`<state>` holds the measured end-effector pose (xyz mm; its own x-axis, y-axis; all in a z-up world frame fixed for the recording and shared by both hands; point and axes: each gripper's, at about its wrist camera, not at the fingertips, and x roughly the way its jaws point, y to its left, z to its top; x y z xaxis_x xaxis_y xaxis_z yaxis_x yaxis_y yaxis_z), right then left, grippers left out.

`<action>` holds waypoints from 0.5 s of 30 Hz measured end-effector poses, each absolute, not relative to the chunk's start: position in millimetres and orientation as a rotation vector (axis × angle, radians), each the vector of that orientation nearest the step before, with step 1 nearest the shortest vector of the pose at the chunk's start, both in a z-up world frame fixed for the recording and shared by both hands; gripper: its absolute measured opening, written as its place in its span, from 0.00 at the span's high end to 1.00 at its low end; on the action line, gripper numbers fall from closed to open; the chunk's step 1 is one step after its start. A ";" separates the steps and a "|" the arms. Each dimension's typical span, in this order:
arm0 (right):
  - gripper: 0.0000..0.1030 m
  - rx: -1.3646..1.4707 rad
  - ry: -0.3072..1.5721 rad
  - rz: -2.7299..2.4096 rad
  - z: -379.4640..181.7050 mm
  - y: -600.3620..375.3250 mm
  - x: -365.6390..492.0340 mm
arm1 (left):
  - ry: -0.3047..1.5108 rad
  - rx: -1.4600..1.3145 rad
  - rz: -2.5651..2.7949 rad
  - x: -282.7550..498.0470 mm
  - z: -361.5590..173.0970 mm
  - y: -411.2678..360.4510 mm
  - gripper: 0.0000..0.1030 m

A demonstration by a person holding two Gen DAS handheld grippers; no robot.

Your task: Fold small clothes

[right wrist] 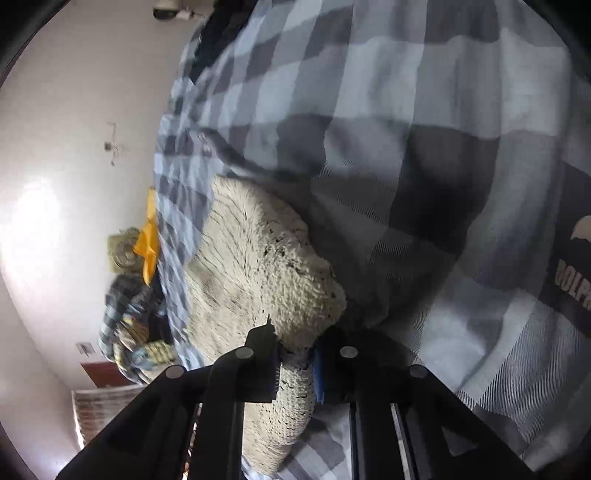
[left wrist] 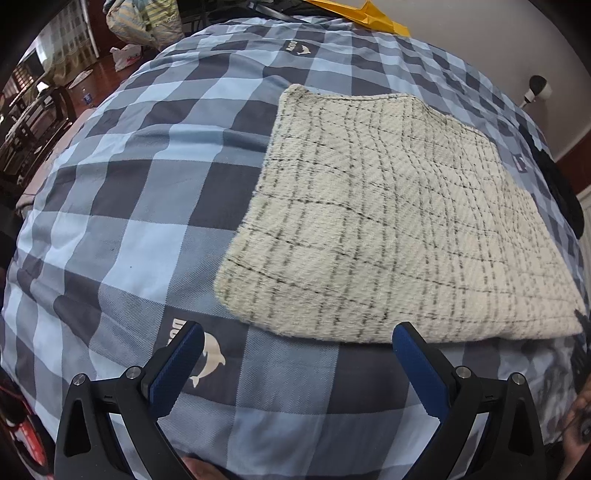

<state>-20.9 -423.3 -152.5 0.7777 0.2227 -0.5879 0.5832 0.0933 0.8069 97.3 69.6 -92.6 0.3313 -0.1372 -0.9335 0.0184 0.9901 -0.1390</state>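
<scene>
Cream cloth [left wrist: 391,218] with thin black grid lines lies flat on the blue-and-grey checked bedspread [left wrist: 122,206], toward the right side of the bed, folded into a rough rectangle. Fuzzy, towel-like texture.

Left gripper [left wrist: 297,341] hangs just off the cloth's near edge, jaws spread wide, nothing between them. Blue pads [left wrist: 419,365] face inward. A white dolphin logo [left wrist: 210,360] printed on the bedspread sits right by the left finger. The right finger's tip is close to the cloth edge; touching or not, hard to say.

Right gripper [right wrist: 295,363] is clamped on a bunched corner of the cream cloth [right wrist: 291,291], fabric pinched between the two fingers and bulging out past them. That view is rolled sideways and blurry, so exactly which corner it has is unclear.

Background: yellow item [left wrist: 364,14] at the far edge of the bed, a striped bag [left wrist: 146,20] on the floor beyond, a small white camera [left wrist: 537,88] on the wall at right, a dark garment [left wrist: 561,192] at the bed's right edge.
</scene>
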 end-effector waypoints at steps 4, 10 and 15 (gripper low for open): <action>0.92 1.402 0.650 -0.324 -131.9 -424.1 -28.3 | 1.226 -0.132 -0.087 99.4 -92.0 77.7 0.00; 0.92 1.435 0.631 -0.418 -134.9 -441.3 -57.1 | 1.218 -0.157 -0.078 100.6 -89.5 84.4 0.00; 0.92 1.105 0.617 -0.332 -60.8 -408.1 -12.5 | 1.181 -0.153 -0.066 101.7 -79.6 86.3 0.00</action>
